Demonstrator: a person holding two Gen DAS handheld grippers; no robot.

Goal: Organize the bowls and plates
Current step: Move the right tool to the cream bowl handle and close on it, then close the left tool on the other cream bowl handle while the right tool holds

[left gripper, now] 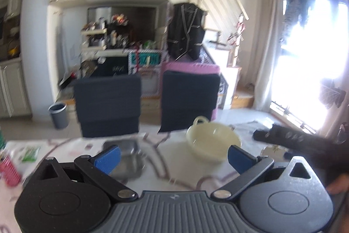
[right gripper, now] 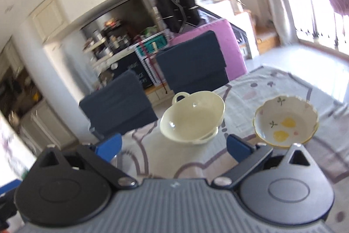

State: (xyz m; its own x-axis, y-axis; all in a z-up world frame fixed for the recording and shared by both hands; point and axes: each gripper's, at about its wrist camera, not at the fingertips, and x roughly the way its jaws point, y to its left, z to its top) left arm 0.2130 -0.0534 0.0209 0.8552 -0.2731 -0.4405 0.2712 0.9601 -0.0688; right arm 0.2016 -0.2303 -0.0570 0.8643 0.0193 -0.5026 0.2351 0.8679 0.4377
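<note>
So both grippers, left gripper (left gripper: 173,156) and right gripper (right gripper: 173,144), hover spread and empty; next I'd grab the pale-yellow handled bowl (right gripper: 193,118) mid-table, stacking beside the scalloped floral bowl (right gripper: 285,121).

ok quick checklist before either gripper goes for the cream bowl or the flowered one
1. Left gripper open and empty: ok, blue fingers spread wide with nothing between them.
2. Right gripper open and empty: ok.
3. Cream bowl upright and free: ok, it sits on the tablecloth with nothing inside that shows.
4. Flowered bowl apart from the cream bowl: ok, a clear gap of cloth lies between them.
5. Metal tray clear of the left path: cannot tell, blurred and partly hidden behind the left finger.
6. Views sharp enough to aim: not ok, both frames show motion blur.
</note>
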